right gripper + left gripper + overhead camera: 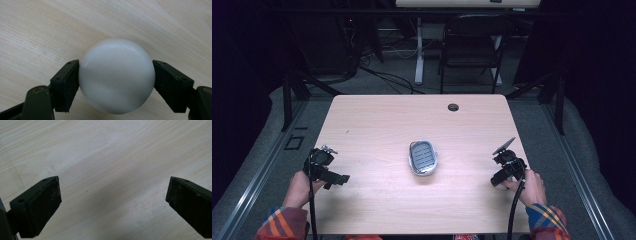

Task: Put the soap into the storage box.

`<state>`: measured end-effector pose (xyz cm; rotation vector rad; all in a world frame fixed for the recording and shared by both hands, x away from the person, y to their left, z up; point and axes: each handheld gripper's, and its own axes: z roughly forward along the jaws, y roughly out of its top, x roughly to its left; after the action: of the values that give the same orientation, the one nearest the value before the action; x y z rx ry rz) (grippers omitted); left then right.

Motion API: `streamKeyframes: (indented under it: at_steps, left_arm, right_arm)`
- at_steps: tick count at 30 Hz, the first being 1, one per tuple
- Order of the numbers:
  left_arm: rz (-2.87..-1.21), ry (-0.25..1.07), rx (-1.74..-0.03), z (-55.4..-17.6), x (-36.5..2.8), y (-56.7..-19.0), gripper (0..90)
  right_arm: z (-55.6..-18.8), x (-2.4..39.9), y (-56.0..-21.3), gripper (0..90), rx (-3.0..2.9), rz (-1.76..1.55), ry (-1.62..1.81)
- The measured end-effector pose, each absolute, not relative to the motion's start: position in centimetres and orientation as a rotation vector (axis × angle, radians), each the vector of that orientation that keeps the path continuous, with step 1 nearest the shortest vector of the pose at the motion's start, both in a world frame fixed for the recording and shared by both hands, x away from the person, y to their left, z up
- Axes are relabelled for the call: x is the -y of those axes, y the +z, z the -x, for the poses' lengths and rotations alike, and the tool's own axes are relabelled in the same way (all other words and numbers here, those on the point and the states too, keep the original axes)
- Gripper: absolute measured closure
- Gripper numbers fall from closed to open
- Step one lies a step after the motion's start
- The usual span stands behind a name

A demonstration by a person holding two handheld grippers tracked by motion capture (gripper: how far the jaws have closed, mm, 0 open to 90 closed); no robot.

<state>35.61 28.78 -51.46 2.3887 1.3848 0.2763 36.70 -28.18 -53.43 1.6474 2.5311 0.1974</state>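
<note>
A smooth white ball (116, 62) sits between the two black pads of my right gripper (116, 76), which is shut on it just above the light wooden tabletop. In the high view the right gripper (498, 180) is near the table's right edge with the ball (495, 182) showing pale at its tip. My left gripper (338, 179) rests near the left edge, jaws pointing toward the middle. It stands open (113, 202) with bare wood between its pads. A small grey oval dish with a ridged insert (422, 157) lies at the table's centre, apart from both grippers.
The wooden table (412, 120) has a round cable hole (453, 107) near its far edge. Behind it stand a dark folding chair (472, 45) and a white desk leg (418, 50), with cables on the floor. Metal rails run along both sides.
</note>
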Motion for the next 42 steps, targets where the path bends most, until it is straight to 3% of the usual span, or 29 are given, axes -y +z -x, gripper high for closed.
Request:
streamKeyframes:
  at_steps: [42]
  left_arm:
    - [-2.393, 0.274, -1.388, -35.6, -28.8, -51.5, 0.0]
  right_arm:
    - [-36.7, 28.4, -52.4, 24.4, -2.546, -1.656, 0.216]
